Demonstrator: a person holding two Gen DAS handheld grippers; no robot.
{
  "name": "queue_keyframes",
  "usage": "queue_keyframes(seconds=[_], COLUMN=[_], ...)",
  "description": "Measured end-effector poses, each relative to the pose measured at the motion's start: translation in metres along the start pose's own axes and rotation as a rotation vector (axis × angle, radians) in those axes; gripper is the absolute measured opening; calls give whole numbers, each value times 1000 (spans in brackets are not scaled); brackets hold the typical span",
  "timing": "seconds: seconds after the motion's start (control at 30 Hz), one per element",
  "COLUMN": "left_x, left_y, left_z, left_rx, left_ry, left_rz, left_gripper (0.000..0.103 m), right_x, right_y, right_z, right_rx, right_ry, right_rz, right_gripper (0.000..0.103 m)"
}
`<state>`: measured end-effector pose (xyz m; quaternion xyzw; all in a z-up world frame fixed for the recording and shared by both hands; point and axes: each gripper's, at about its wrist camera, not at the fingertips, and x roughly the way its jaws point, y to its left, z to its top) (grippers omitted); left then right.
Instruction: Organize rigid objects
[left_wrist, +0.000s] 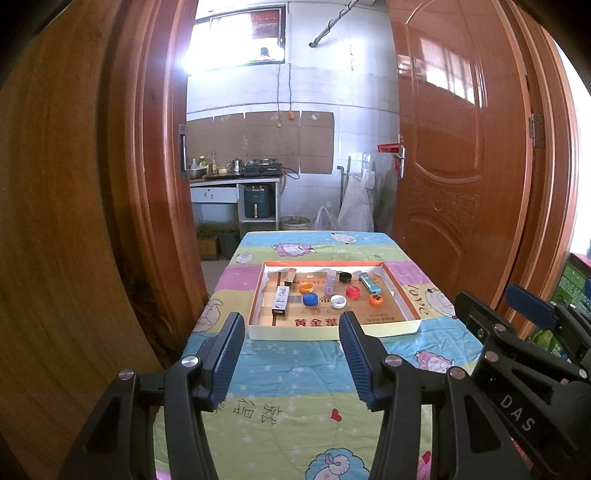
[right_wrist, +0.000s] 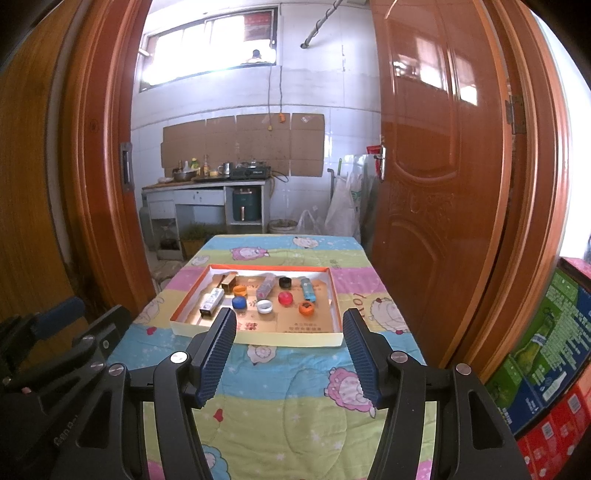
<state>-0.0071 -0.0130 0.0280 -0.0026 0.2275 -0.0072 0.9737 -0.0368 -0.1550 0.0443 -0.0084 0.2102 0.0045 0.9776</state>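
Left wrist view shows your left hand-held gripper (left_wrist: 291, 325) spread wide, holding nothing, above the table (left_wrist: 295, 369). Your right hand-held gripper (right_wrist: 290, 325) is spread and holds nothing too. Just past both sits a flat box tray (left_wrist: 402, 295). Inside it lie a blue cap (left_wrist: 310, 299), white cap (left_wrist: 338, 301), red cap (left_wrist: 352, 291), orange cap (left_wrist: 375, 300) and a small white box (left_wrist: 280, 301).
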Motion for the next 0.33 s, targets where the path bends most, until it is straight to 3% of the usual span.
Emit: queue_keyframes(seconds=[0.33], left_x=[-4], left_y=[2], left_z=[-1], left_rx=[0], left_ry=[-22], left_rz=[10], left_gripper=[53], right_x=[0], right_y=[0], right_z=[-4], right_rx=[-4], right_ry=[6], right_rz=[-5], right_gripper=[62])
